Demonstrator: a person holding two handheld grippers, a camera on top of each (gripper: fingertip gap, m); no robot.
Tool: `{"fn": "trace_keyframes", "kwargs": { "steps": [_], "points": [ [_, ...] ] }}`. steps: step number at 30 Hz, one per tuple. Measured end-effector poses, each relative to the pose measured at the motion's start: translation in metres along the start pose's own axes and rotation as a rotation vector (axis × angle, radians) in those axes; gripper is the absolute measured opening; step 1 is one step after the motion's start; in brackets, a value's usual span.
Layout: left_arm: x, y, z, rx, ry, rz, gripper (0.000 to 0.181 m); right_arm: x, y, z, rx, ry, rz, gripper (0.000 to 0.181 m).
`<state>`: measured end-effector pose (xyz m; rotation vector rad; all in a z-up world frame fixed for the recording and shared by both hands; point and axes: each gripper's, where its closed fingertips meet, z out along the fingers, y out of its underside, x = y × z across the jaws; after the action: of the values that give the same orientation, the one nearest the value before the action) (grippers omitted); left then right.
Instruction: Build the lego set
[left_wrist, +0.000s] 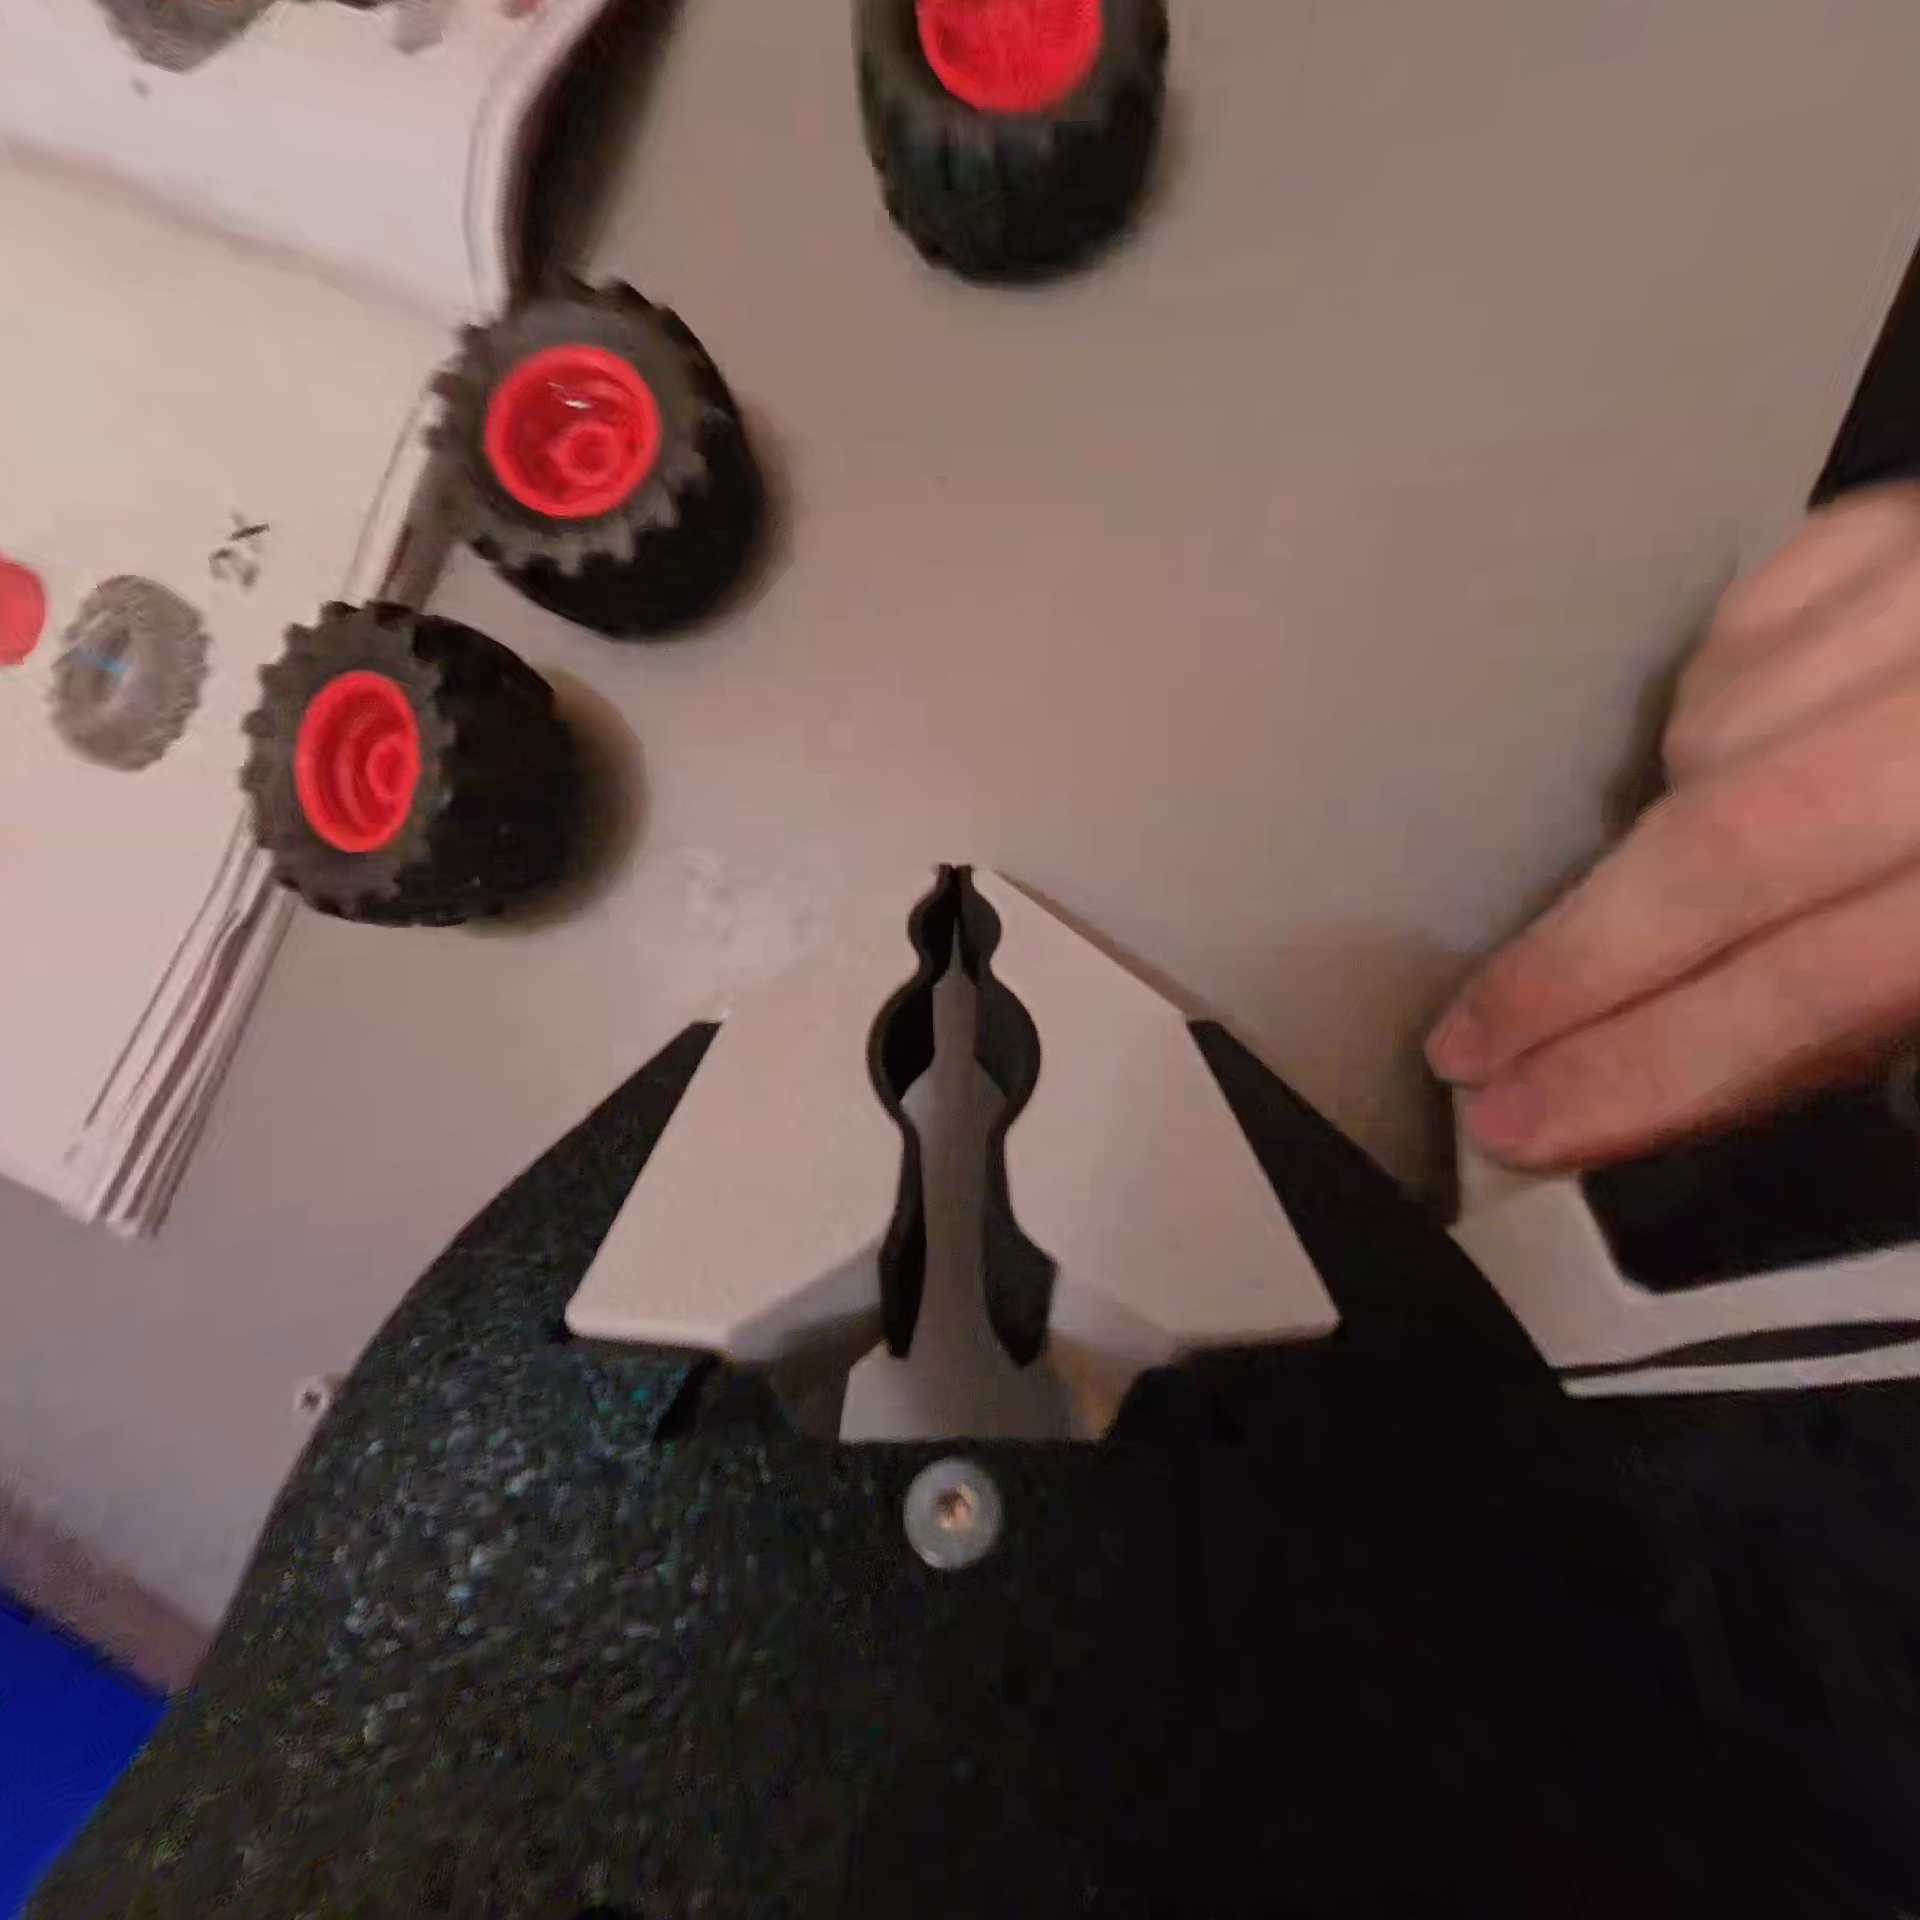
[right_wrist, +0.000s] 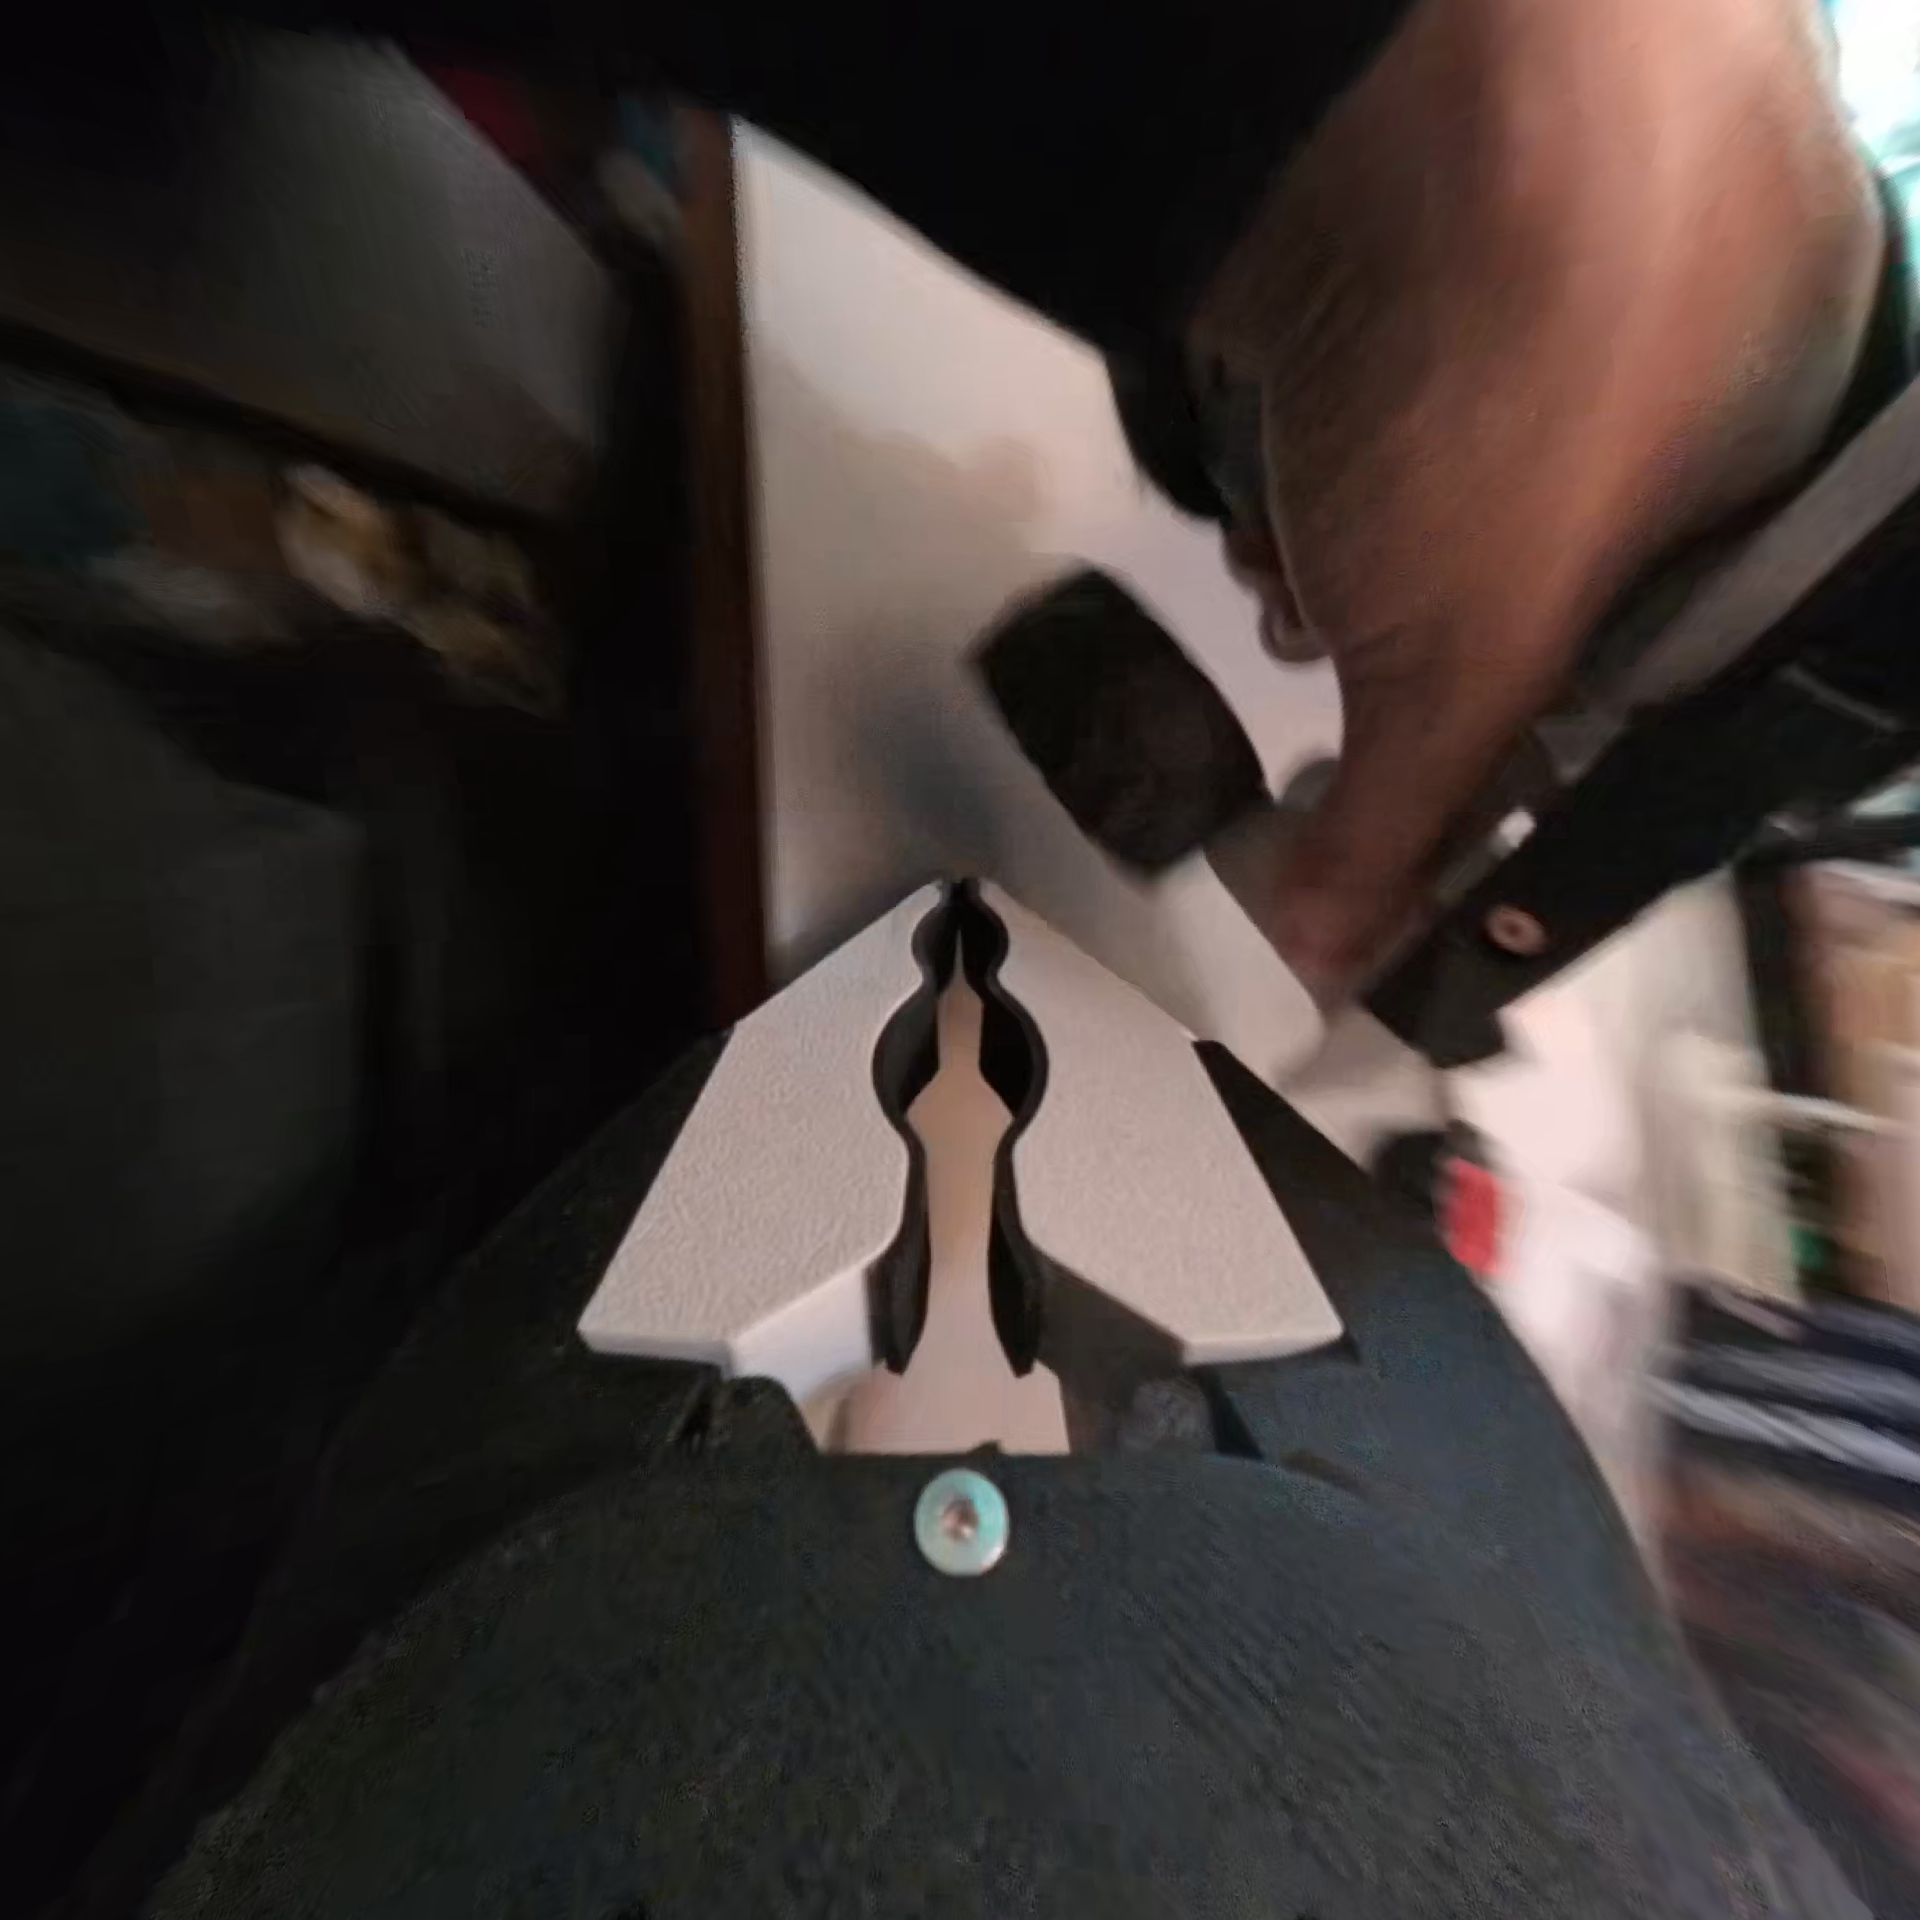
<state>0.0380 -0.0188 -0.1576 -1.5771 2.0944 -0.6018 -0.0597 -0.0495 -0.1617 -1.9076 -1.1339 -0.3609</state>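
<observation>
Three black lego wheels with red hubs stand on the pale table in the left wrist view: one at the top (left_wrist: 1008, 125), one in the middle left (left_wrist: 597, 452) and one lower left (left_wrist: 400, 764). My left gripper (left_wrist: 958, 878) is shut and empty, its tips over bare table right of the lower wheel. My right gripper (right_wrist: 961, 888) is shut and empty, pointing at the table edge in a blurred view. The other gripper (right_wrist: 1143, 800), held by a hand (right_wrist: 1507, 468), shows to its upper right.
An open instruction booklet (left_wrist: 156, 468) lies at the left, under the edge of two wheels. A hand (left_wrist: 1714, 883) rests on the other gripper's white body (left_wrist: 1683, 1278) at the right. A dark wooden table edge (right_wrist: 717, 571) and dim surroundings fill the right wrist view's left side.
</observation>
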Motion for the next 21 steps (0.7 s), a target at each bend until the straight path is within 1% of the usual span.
{"fn": "trace_keyframes", "kwargs": {
  "steps": [1, 2, 3, 4, 5, 7, 8, 9, 10, 11, 12, 13, 15, 17, 19, 21],
  "points": [
    [-0.015, -0.006, -0.007, 0.041, -0.105, 0.031, 0.0, 0.01, 0.005, -0.001, -0.046, 0.097, -0.106, 0.0],
    [-0.029, -0.01, -0.013, 0.084, -0.197, 0.062, 0.0, 0.008, 0.003, 0.0, -0.019, 0.105, -0.152, 0.0],
    [-0.035, -0.01, -0.015, 0.11, -0.215, 0.046, 0.0, 0.009, 0.006, 0.004, -0.013, 0.096, -0.09, 0.0],
    [-0.038, -0.01, -0.015, 0.142, -0.203, -0.002, 0.0, 0.016, 0.01, 0.006, -0.015, 0.106, -0.015, 0.0],
    [-0.044, -0.011, -0.015, 0.195, -0.215, -0.044, 0.0, 0.019, 0.013, 0.007, -0.024, 0.076, 0.037, 0.0],
    [-0.056, -0.018, -0.018, 0.359, -0.254, -0.064, 0.0, 0.029, 0.003, 0.002, 0.061, 0.052, 0.119, 0.0],
    [-0.064, -0.025, -0.027, 0.467, -0.294, -0.071, 0.0, 0.033, 0.001, 0.0, 0.091, 0.046, 0.161, 0.0],
    [-0.074, -0.032, -0.043, 0.57, -0.346, -0.085, 0.0, 0.034, 0.002, 0.0, 0.102, 0.03, 0.187, 0.005],
    [-0.082, -0.037, -0.061, 0.657, -0.396, -0.114, 0.0, 0.035, 0.005, 0.001, 0.1, 0.019, 0.206, 0.014],
    [-0.092, -0.038, -0.076, 0.716, -0.456, -0.148, 0.0, 0.034, 0.006, 0.001, 0.103, 0.004, 0.213, 0.021],
    [-0.1, -0.036, -0.085, 0.734, -0.517, -0.157, 0.0, 0.034, 0.006, 0.001, 0.115, -0.006, 0.209, 0.026],
    [-0.107, -0.032, -0.09, 0.716, -0.571, -0.137, 0.0, 0.036, 0.004, 0.0, 0.125, 0.001, 0.2, 0.029],
    [-0.119, -0.02, -0.096, 0.635, -0.643, -0.11, 0.0, 0.035, -0.004, 0.0, 0.143, -0.008, 0.162, 0.029],
    [-0.117, -0.01, -0.101, 0.58, -0.575, -0.123, 0.0, 0.03, -0.014, 0.002, 0.151, -0.044, 0.112, 0.033],
    [-0.104, -0.002, -0.11, 0.583, -0.467, -0.127, 0.0, 0.029, -0.022, 0.009, 0.157, -0.061, 0.074, 0.035],
    [-0.087, 0.012, -0.116, 0.547, -0.358, -0.141, 0.0, 0.028, -0.026, 0.017, 0.154, -0.09, 0.056, 0.04]
  ]
}}
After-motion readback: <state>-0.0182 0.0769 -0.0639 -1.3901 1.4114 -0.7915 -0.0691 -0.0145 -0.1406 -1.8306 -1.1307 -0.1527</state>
